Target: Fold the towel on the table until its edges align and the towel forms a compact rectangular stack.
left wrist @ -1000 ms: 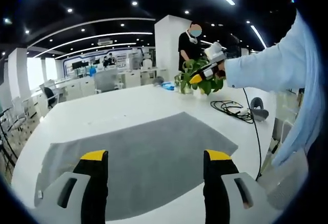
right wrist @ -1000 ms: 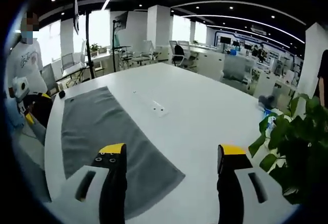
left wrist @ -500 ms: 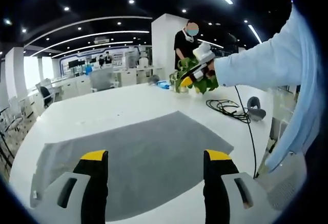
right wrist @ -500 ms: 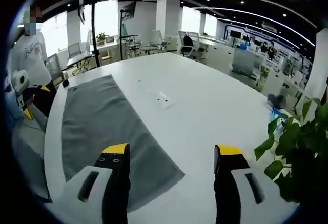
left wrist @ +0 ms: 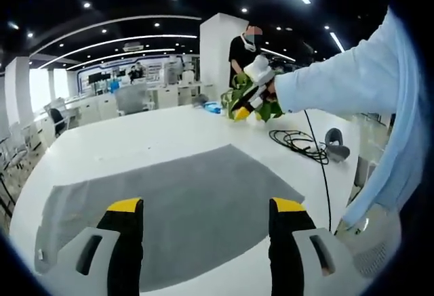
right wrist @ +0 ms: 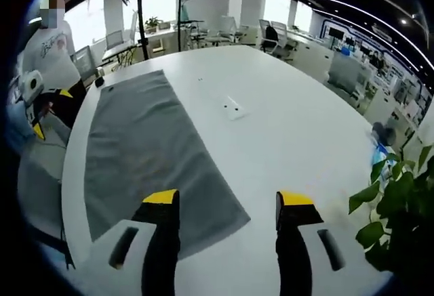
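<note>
A grey towel point(left wrist: 176, 198) lies spread flat on the white table point(left wrist: 135, 147). My left gripper point(left wrist: 207, 204) hovers open above the towel's near long edge, with nothing between its yellow-tipped jaws. My right gripper point(right wrist: 228, 198) is open too, above the towel's point(right wrist: 142, 147) near corner and the bare table point(right wrist: 298, 140). In the left gripper view the right gripper point(left wrist: 243, 110) hangs in the air past the towel's far right corner, held by a hand in a light blue sleeve point(left wrist: 339, 89). The left gripper point(right wrist: 49, 113) appears at the left edge of the right gripper view.
A potted plant point(left wrist: 261, 106) stands at the table's far end, also seen as the plant point(right wrist: 397, 204). A black cable point(left wrist: 298, 140) and a dark round object point(left wrist: 337, 150) lie near the right edge. A small white piece point(right wrist: 234, 108) rests mid-table. A person in black point(left wrist: 243, 49) stands behind.
My right gripper has tilted down and come closer over the towel's corner; in the left gripper view it has drifted left. The towel has not moved.
</note>
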A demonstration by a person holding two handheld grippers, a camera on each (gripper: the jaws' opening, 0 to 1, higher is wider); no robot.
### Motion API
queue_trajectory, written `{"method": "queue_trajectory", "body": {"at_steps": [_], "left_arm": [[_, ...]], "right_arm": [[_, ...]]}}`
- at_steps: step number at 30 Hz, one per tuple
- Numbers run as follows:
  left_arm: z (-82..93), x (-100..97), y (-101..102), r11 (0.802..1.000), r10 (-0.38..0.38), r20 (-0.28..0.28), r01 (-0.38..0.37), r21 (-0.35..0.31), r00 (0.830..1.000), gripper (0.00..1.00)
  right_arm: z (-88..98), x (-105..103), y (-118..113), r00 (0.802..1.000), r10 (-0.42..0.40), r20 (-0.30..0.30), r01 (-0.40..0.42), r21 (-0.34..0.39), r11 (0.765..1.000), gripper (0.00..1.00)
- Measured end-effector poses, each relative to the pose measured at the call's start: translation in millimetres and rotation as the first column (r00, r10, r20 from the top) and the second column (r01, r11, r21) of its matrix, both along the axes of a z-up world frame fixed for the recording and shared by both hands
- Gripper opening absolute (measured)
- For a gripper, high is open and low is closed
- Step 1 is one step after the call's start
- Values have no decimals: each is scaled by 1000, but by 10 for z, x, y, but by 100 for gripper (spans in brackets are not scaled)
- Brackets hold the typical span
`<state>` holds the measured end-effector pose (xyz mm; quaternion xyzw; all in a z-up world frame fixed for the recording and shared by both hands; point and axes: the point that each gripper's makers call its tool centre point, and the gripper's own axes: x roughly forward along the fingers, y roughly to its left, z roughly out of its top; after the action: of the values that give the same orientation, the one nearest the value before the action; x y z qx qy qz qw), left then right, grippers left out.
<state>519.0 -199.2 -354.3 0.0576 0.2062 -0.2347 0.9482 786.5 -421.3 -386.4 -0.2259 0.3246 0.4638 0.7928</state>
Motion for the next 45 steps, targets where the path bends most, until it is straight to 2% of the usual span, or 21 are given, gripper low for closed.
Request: {"method": "queue_trajectory", "body": {"at_steps": [8, 14, 21, 27, 32, 39, 45], "left_arm": [[18, 63, -226, 999, -35, 3, 35, 3, 999, 77], [-26, 95, -422, 997, -76, -2, 76, 15, 997, 76], [-103, 100, -633, 992, -123, -50, 124, 6, 991, 76], [-61, 101, -818, 985, -171, -67, 172, 4, 983, 76], [-25, 131, -1014, 978, -208, -61, 209, 5, 976, 76], [2, 176, -1271, 972, -235, -38, 235, -10, 971, 77], [3, 198, -1368, 970, -244, -29, 243, -14, 969, 77]], "right_arm": [[-66, 132, 5, 1000, 21, -18, -22, -17, 1000, 50], [-115, 75, -1, 999, 33, -28, -34, -31, 999, 51], [-185, 60, -59, 998, 49, -36, -51, -54, 997, 51], [-222, 55, -86, 998, 50, -40, -52, -55, 997, 51], [-241, 9, -60, 998, 52, -44, -54, -52, 997, 51], [-298, 101, -85, 997, 55, -53, -58, -53, 997, 52], [-316, 109, -114, 997, 53, -55, -56, -57, 997, 52]]}}
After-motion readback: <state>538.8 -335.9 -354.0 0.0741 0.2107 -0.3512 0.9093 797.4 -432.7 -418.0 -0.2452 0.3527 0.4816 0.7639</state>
